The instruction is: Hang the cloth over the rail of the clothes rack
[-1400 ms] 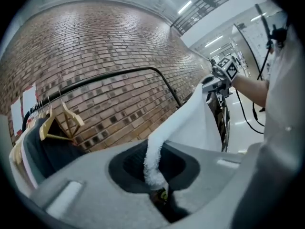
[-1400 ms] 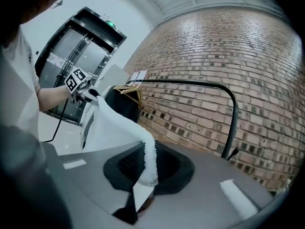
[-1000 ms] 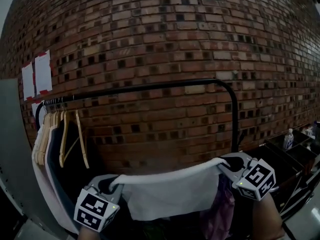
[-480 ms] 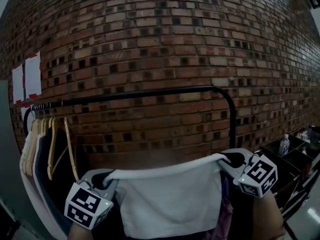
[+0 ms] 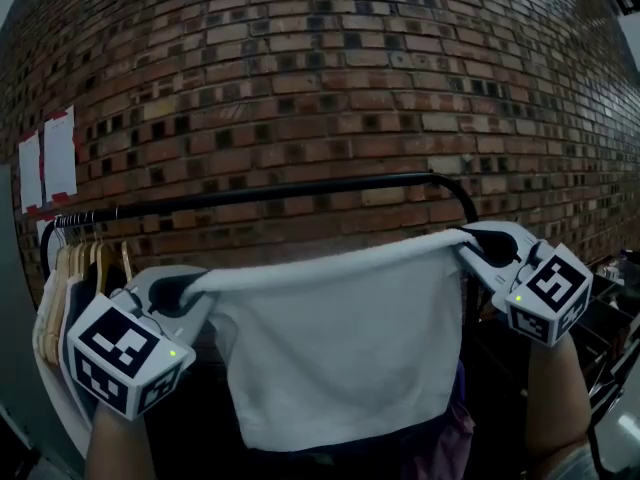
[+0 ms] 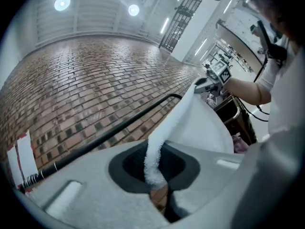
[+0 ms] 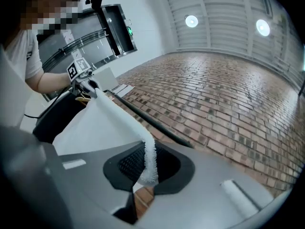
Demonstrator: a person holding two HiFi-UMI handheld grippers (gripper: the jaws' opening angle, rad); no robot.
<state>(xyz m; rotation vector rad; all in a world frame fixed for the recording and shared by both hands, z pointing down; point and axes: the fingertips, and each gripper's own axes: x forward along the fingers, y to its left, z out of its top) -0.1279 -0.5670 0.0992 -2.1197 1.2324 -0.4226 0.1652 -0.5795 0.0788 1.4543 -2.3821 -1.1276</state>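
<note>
A white cloth hangs stretched between my two grippers, in front of and a little below the black rail of the clothes rack. My left gripper is shut on the cloth's left top corner. My right gripper is shut on its right top corner. The cloth's top edge runs nearly level, slightly higher at the right. In the left gripper view the rail crosses beyond the jaws; in the right gripper view the rail lies just past the cloth.
A brick wall stands right behind the rack. Wooden hangers with garments crowd the rail's left end. The rail bends down into a post at the right. White papers are taped to the wall at left.
Both grippers have risen with the cloth, from well below the rail to nearly its height. The cloth is spread wider and its top edge is tauter.
</note>
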